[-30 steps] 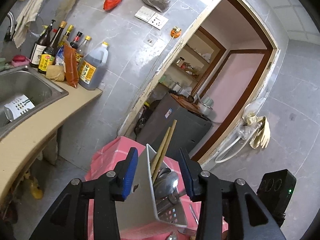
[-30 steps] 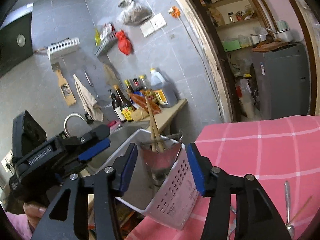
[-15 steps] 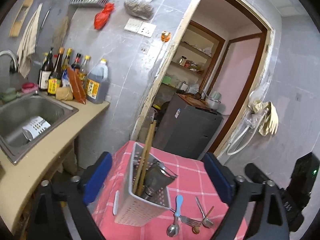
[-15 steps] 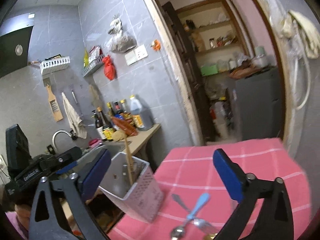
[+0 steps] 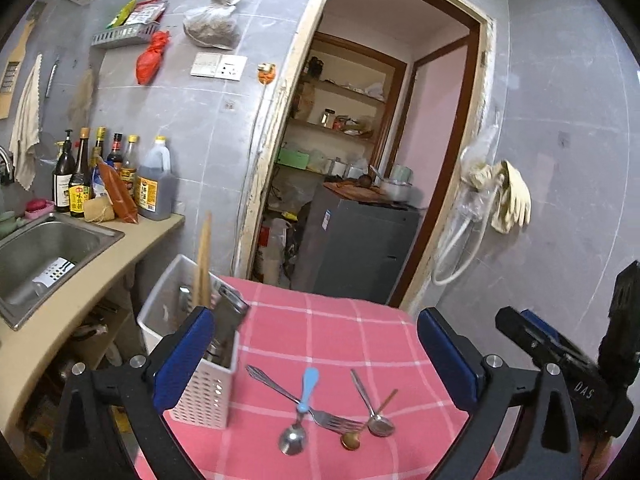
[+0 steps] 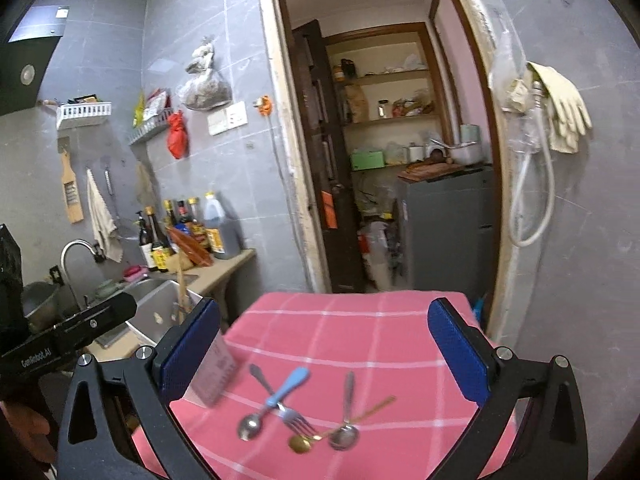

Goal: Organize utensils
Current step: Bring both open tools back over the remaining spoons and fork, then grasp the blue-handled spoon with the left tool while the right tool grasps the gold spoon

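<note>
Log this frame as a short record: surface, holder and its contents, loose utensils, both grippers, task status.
surface: pink checked tablecloth
holder: white perforated utensil holder, upright at the cloth's left edge
holder contents: wooden chopsticks and metal utensils
loose utensils: blue-handled spoon crossing a fork; steel spoon crossing a gold spoon
left gripper: open, holding nothing; jaws have just been opening
right gripper: open, holding nothing; jaws have just been opening
task status: four utensils not yet in the holder
</note>
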A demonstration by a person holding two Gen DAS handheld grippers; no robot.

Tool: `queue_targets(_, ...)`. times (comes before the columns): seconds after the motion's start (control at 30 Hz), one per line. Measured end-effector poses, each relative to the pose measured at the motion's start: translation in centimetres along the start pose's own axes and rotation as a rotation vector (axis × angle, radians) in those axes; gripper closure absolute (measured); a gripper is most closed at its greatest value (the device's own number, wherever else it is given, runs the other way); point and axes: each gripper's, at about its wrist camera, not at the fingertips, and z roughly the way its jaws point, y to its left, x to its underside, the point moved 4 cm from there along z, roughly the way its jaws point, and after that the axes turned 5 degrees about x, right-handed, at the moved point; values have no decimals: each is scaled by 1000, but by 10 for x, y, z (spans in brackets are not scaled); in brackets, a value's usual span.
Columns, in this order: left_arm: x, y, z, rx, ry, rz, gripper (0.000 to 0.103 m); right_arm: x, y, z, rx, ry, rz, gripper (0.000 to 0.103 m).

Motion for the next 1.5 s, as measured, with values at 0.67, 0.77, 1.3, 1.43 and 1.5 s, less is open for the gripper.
queue_targets(0.67, 103, 2, 95, -55, 324, -63, 1, 119, -67, 103, -114, 447, 102, 6)
queue_targets(0.77, 115, 6, 109, -75, 360, -60, 1, 133, -63, 118, -144, 496, 118, 17)
queue_targets(1.3, 133, 23, 164, -103, 510, -94, 37, 155, -51, 173, -145, 703, 162, 55)
queue_targets(1.43, 136, 27, 180, -100, 559, -123, 50, 161, -45, 189, -147, 755, 198, 63)
queue_targets(1.5, 135, 28, 187, -104, 564, -123, 54, 164, -44, 197, -146, 772, 212, 67)
